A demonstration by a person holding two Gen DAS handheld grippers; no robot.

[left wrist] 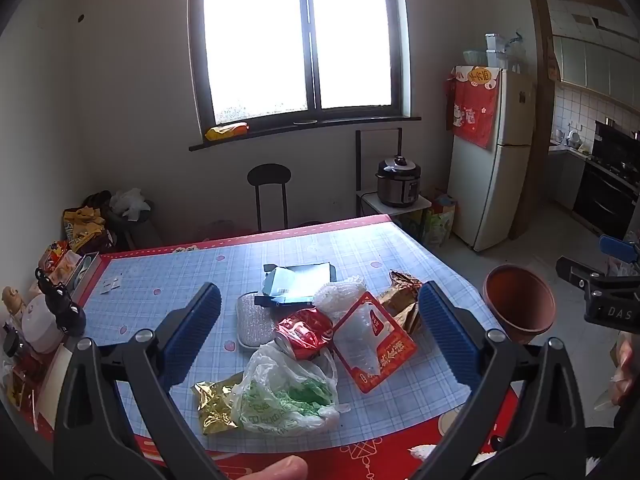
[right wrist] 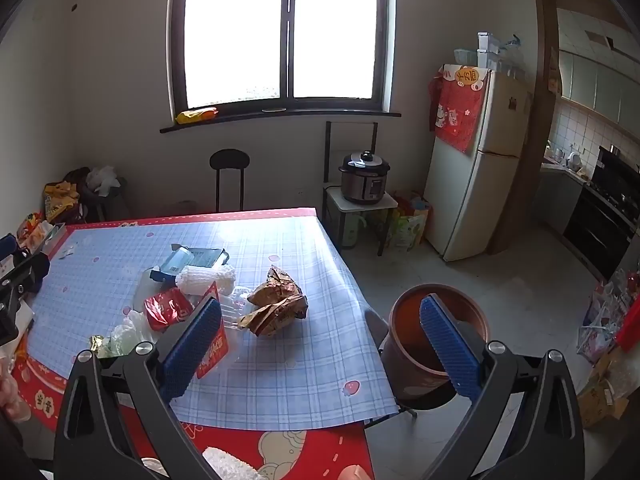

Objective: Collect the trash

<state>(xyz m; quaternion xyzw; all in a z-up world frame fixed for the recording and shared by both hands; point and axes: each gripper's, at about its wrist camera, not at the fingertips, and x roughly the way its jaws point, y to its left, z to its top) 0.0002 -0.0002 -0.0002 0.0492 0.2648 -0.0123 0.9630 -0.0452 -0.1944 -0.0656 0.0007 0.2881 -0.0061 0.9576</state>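
Observation:
Trash lies in a heap on the table (left wrist: 168, 280): a clear plastic bag with green print (left wrist: 286, 392), a gold foil wrapper (left wrist: 214, 402), a crushed red can (left wrist: 304, 330), a red pouch (left wrist: 372, 346), white foam netting (left wrist: 340, 292), a brown crumpled bag (left wrist: 402, 300) and a dark box (left wrist: 298, 282). My left gripper (left wrist: 320, 336) is open and empty above the heap. My right gripper (right wrist: 320, 344) is open and empty over the table's near right edge. The brown bag (right wrist: 276, 306) lies just ahead of it. A brown bin (right wrist: 424, 344) stands on the floor, right of the table.
Jars and snack packets (left wrist: 44, 312) crowd the table's left edge. A black stool (left wrist: 269, 192), a pressure cooker (left wrist: 398, 182) on a small stand and a fridge (left wrist: 488, 152) stand behind the table. Bags (right wrist: 608, 344) lie on the floor at right.

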